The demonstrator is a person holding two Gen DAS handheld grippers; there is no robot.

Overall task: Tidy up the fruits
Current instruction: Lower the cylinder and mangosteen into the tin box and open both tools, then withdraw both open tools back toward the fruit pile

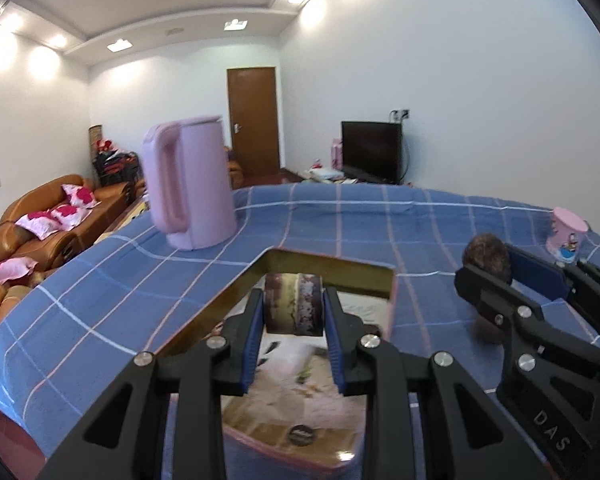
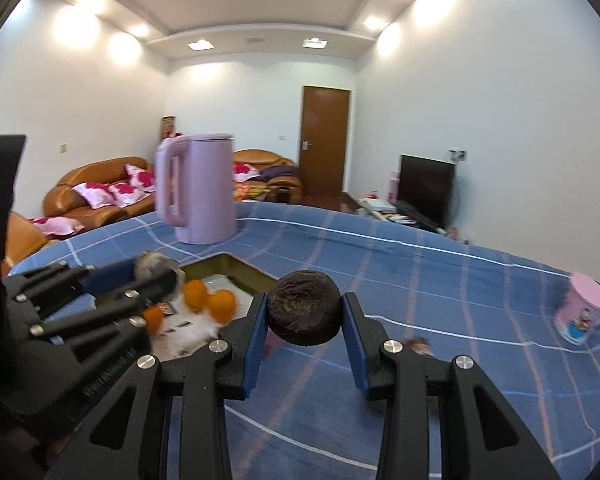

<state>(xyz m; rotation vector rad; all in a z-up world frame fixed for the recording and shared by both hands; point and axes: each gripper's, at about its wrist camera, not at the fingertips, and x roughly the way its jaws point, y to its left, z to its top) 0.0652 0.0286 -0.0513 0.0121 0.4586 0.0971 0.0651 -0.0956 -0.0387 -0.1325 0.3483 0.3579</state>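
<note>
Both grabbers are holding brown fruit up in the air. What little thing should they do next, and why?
Probably lower the left tool a little and drop its dark fruit into the tray. That fruit already hangs over the tray, where three oranges lie. The right tool grips its round brown fruit out over the blue cloth.

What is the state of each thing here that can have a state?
left gripper: shut on a dark fruit, above the tray
right gripper: shut on a round dark fruit
kettle: upright, lid closed
door: closed
television: off
</note>
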